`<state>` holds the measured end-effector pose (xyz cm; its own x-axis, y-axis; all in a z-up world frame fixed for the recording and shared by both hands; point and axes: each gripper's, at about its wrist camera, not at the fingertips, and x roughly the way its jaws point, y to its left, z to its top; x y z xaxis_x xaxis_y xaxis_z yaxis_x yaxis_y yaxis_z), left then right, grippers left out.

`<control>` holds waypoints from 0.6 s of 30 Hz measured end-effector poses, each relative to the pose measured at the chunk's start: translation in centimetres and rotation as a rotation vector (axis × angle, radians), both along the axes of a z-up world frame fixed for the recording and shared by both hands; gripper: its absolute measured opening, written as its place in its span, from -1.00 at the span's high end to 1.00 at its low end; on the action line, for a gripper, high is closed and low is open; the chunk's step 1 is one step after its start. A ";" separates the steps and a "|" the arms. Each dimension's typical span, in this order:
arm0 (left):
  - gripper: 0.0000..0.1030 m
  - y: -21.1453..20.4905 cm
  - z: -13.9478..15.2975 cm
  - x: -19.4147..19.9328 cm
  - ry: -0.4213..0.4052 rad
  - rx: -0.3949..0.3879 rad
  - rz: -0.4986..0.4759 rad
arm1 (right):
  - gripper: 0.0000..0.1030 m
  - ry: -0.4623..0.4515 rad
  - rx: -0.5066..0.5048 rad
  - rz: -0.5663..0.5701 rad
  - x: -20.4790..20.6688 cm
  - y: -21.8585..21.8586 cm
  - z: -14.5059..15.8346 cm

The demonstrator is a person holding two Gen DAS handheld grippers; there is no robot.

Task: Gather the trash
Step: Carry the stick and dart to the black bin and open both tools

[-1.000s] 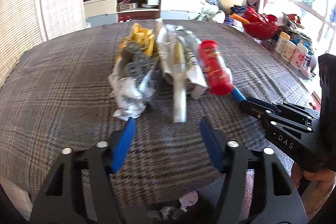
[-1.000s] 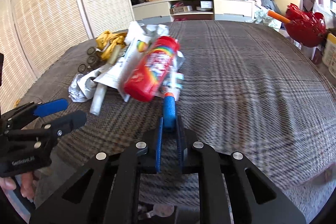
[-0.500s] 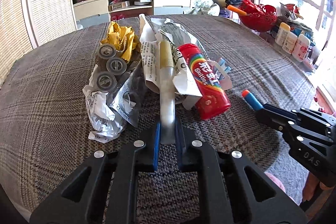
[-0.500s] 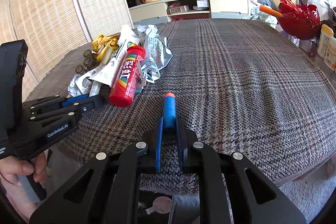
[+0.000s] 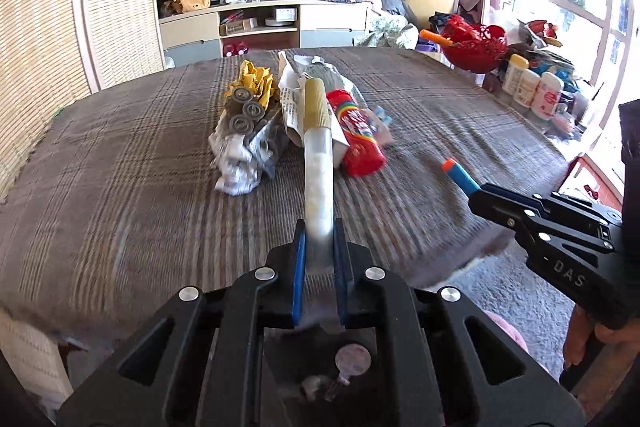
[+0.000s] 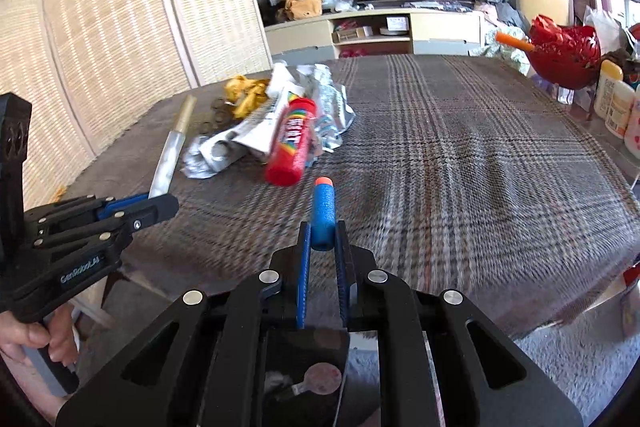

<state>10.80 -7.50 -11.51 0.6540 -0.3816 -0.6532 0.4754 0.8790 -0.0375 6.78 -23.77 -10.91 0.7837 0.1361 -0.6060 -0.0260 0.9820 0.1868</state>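
Your left gripper (image 5: 318, 247) is clamped on the lower end of a clear tube with a tan cap (image 5: 318, 151). In the left wrist view the tube runs from between the blue pads straight toward 12 o'clock, its capped end overlapping the trash pile behind it. Whether the tube's far end touches the pile you cannot tell from here.

Your right gripper (image 6: 323, 247) is closed on a blue foam dart with an orange tip (image 6: 323, 209). The dart sticks out toward 12 o'clock in the right wrist view, above the plaid tablecloth (image 6: 460, 155). In the left wrist view the same dart shows at about 3 o'clock, poking out of the right gripper's black fingers.

The rest of the trash lies on the cloth. In the right wrist view, at roughly 11 o'clock from the dart, sits the red candy tube with rainbow print (image 6: 292, 147), lying against crumpled silver and white wrappers (image 6: 224, 151). Beyond them is a crumpled yellow wrapper (image 6: 244, 95). In the left wrist view, grey round discs (image 5: 244, 109) rest on the pile just beside the yellow wrapper.

Off the table's far right edge, at about 2 o'clock in the right wrist view, a red basket (image 6: 564, 51) stands with white bottles (image 6: 612, 95) near it.
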 end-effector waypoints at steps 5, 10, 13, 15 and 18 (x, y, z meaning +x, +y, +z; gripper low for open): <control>0.78 1.5 -0.4 -3.6 0.016 -0.026 0.022 | 0.74 0.002 -0.010 0.025 -2.9 1.6 0.3; 0.78 2.6 -2.7 -6.3 0.067 -0.017 0.034 | 0.74 0.072 0.010 0.068 -4.9 2.9 -2.0; 0.78 2.9 -4.8 -7.4 0.108 0.000 0.035 | 0.74 0.145 0.039 0.083 -5.2 3.3 -4.6; 0.78 3.0 -6.3 -7.9 0.144 0.004 0.032 | 0.74 0.203 0.054 0.094 -5.1 3.7 -6.7; 0.78 3.0 -8.9 -8.4 0.210 0.013 0.024 | 0.74 0.257 0.058 0.100 -4.9 4.2 -9.0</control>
<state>2.44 -4.48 -20.36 0.5120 -0.3577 -0.7809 0.4370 0.8912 -0.1217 1.92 -19.59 -19.87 0.5865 0.2451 -0.7720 -0.0669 0.9645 0.2554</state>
